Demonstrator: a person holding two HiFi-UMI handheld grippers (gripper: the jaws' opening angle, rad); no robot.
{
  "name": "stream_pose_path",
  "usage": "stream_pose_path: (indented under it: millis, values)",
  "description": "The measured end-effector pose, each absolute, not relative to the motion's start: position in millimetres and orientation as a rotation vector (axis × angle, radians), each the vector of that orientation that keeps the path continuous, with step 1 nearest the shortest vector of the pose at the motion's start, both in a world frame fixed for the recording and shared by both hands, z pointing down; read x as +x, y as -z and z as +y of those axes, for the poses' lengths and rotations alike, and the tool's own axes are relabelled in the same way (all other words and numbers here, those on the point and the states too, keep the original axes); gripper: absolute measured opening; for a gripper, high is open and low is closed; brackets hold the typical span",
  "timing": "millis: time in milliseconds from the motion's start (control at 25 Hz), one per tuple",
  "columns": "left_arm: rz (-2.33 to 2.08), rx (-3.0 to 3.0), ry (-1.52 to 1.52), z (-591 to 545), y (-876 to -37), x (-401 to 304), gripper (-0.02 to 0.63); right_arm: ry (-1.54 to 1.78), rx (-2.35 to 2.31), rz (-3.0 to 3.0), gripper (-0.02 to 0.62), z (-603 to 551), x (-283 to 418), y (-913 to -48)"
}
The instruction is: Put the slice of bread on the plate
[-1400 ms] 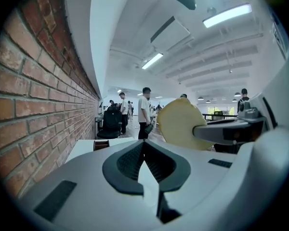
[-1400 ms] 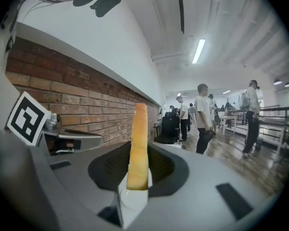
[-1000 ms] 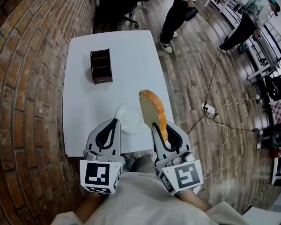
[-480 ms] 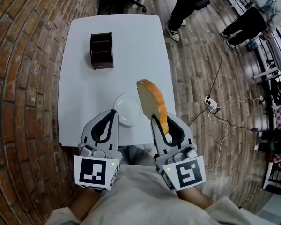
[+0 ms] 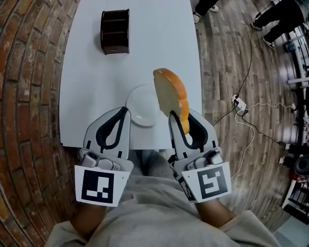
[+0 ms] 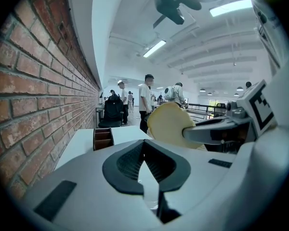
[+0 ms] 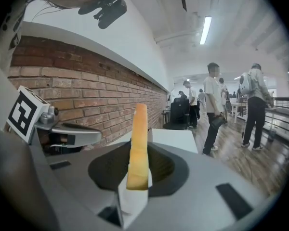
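Note:
The slice of bread stands on edge, golden crust up, with my right gripper shut on its lower end. It hangs over the right rim of the white plate, which lies near the front edge of the white table. In the right gripper view the bread rises straight up from between the pads of the right gripper. My left gripper is shut and holds nothing, its tips at the plate's left rim. The left gripper view shows the left gripper and the bread to its right.
A brown wooden holder stands at the table's far end, also in the left gripper view as the holder. A brick surface lies to the left. On the wooden floor at the right are a cable with a power strip and people standing.
Both grippers have come down a little toward the table's near end. The bread stays upright in the right gripper, still by the plate's right rim.

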State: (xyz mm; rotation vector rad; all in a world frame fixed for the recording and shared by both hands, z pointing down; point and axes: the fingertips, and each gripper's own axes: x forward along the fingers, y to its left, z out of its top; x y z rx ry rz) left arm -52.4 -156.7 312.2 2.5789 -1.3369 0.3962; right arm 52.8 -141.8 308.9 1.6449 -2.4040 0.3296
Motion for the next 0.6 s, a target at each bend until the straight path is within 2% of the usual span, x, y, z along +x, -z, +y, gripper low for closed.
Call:
stream_pose_path:
  millis: [600]
  values:
    - [-1.327,2.511,-0.544,-157,-354,-67,0.009,-0.504,1.495,-2.404,0.091,-168,27,-381]
